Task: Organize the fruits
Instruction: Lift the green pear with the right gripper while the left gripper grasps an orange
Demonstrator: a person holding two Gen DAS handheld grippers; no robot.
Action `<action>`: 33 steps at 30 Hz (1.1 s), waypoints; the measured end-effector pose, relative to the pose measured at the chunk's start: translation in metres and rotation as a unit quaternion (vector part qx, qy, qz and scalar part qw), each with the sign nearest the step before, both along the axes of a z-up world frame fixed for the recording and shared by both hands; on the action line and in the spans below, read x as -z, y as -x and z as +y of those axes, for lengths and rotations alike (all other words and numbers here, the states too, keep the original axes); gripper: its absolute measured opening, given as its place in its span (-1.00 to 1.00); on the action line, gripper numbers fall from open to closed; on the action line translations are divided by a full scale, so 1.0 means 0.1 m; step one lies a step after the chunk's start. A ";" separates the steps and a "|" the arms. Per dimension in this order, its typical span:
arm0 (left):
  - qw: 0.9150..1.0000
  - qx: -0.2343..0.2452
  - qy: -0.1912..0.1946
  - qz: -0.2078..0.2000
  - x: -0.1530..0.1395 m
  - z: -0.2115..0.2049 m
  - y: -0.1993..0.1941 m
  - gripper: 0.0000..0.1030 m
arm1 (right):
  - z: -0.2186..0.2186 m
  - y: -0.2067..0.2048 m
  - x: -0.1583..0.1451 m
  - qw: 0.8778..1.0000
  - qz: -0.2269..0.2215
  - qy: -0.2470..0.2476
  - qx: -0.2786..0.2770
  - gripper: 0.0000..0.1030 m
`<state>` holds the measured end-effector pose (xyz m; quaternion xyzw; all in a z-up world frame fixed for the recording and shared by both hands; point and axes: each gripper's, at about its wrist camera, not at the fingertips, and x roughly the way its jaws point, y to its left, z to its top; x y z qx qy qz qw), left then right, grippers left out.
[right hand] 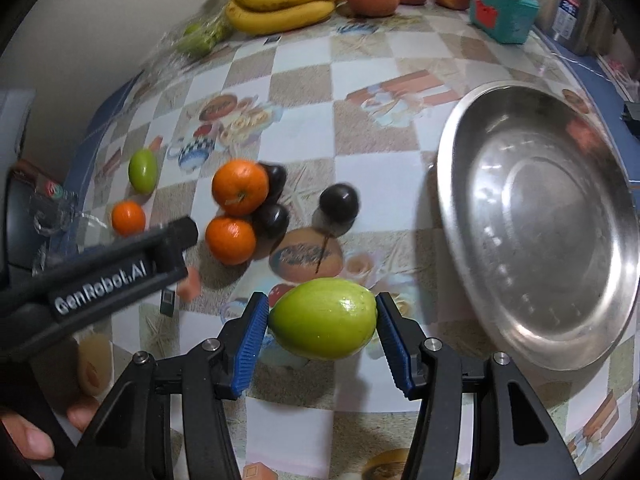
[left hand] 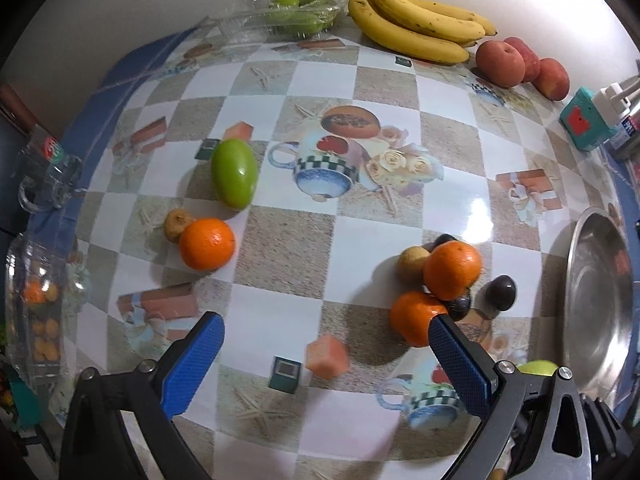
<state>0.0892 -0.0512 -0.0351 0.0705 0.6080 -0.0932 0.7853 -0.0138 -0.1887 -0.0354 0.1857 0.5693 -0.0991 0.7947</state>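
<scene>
My right gripper (right hand: 322, 326) is shut on a green mango (right hand: 323, 319) and holds it above the table, left of the steel bowl (right hand: 536, 216). My left gripper (left hand: 324, 354) is open and empty over the table; its right finger (left hand: 460, 364) is beside a pile of two oranges (left hand: 452, 274), dark plums (left hand: 502, 292) and a small brown fruit (left hand: 412, 262). Another green mango (left hand: 234, 178) lies at mid left, with a lone orange (left hand: 207, 243) and a small brown fruit (left hand: 176, 224) below it. The left gripper's body (right hand: 100, 280) shows in the right wrist view.
Bananas (left hand: 416, 20), red apples (left hand: 520, 64) and a clear box of green fruit (left hand: 296, 12) line the back wall. A teal box (left hand: 584, 120) stands at back right. Glass mugs and a jar (left hand: 36, 292) stand at the left table edge.
</scene>
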 end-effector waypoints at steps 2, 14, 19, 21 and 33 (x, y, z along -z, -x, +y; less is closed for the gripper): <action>1.000 -0.002 0.015 0.008 0.01 -0.01 0.00 0.98 | -0.08 0.04 -0.07 1.000 -0.009 0.000 0.013 0.09; 0.997 0.057 0.040 0.014 0.04 -0.38 0.13 0.38 | -0.55 0.22 -0.28 0.995 -0.046 -0.024 0.088 0.09; 0.997 0.062 0.043 0.012 0.05 -0.43 0.12 0.06 | -0.58 0.25 -0.30 0.994 -0.050 -0.028 0.089 0.09; 0.997 0.061 0.041 0.013 0.08 -0.43 0.11 0.06 | -0.55 0.22 -0.30 0.994 -0.051 -0.028 0.088 0.09; 0.997 0.063 0.041 0.021 0.09 -0.46 0.10 -0.27 | -0.58 0.24 -0.32 0.994 -0.053 -0.034 0.089 0.09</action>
